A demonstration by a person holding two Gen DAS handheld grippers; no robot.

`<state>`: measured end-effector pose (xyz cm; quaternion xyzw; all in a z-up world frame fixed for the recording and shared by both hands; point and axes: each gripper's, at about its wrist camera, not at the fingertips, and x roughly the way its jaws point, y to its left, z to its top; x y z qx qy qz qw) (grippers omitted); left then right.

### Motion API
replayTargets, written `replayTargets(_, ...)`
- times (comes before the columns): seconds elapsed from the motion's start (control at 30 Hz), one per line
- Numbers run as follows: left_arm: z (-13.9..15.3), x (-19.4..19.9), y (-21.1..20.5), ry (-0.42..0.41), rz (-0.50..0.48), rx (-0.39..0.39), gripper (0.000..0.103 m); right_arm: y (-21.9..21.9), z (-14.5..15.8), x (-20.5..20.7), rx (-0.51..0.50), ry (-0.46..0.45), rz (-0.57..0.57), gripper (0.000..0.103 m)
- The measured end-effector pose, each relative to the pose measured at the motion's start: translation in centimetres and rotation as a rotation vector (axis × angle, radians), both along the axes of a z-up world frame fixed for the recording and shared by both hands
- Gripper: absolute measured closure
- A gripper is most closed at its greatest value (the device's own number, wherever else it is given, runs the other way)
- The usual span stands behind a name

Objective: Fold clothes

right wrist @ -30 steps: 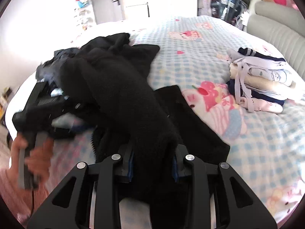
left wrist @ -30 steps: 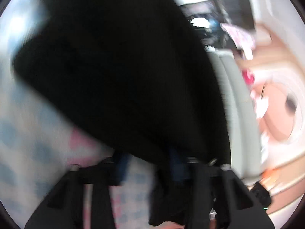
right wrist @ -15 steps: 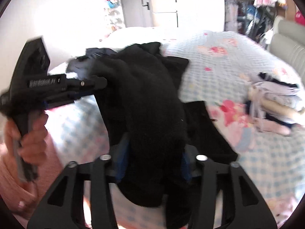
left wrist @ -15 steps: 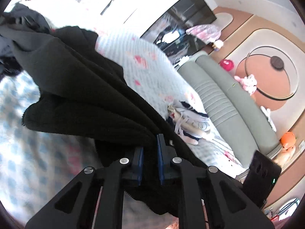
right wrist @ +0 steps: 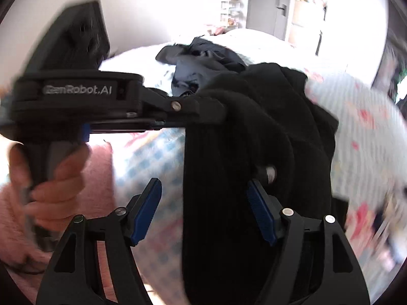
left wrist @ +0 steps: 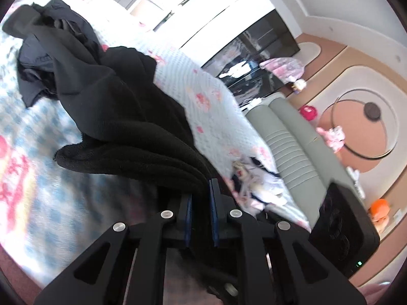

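Left gripper (left wrist: 201,198) is pinching the black fleece garment (left wrist: 122,117), lifted off the bed (left wrist: 33,190); right gripper (right wrist: 203,203) jaws are spread around its hanging fold, so regrip a clean corner before spreading it flat.

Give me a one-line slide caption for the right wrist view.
Right hand-held gripper open around hanging black garment, which the left hand-held gripper pinches above the checked bedspread.
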<state>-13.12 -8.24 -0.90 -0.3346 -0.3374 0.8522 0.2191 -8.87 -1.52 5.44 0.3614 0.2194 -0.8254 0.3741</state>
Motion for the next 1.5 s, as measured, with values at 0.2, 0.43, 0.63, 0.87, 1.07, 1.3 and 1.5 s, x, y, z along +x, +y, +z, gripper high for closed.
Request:
replayTargets(0.2, -2.7, -0.7, 0.4, -0.105, 0.015, -0.003, 0.058, -0.3, -3.4, -4.6, 0.013, -0.077, -0.145, 0.086)
replayTargets(0.43, -6.4, -0.2, 4.0, -0.178, -0.054, 0.084, 0.048, 5.8, -0.6, -6.4, -0.087, 0.023, -0.390, 0.091)
replayTargets(0.63, -8.7, -0.6, 9.4, -0.258, -0.158, -0.015, 0.034, 10.6, -0.8, -9.4, -0.009, 0.113, -0.530, 0.091)
replayTargets(0.87, -11.5, -1.0, 12.1, -0.361, -0.144, -0.050, 0.034, 17.6, -0.5, -8.7, 0.008, 0.189, -0.667, 0.092)
replayTargets(1.07, -12.9, -1.6, 13.4, -0.375, -0.224, 0.089, 0.025, 23.8, 0.9, -6.5, 0.006, 0.323, -0.811, 0.092)
replayTargets(1.3, -13.4, -4.0, 18.0, -0.356, -0.331, 0.153, 0.023, 30.5, 0.2, -4.8, 0.064, 0.286, -0.966, 0.092)
replayTargets(1.5, -14.8, -4.6, 18.5, -0.408, -0.207, 0.251, 0.021, 31.7, -0.8, -3.6, 0.019, 0.136, -0.904, 0.078)
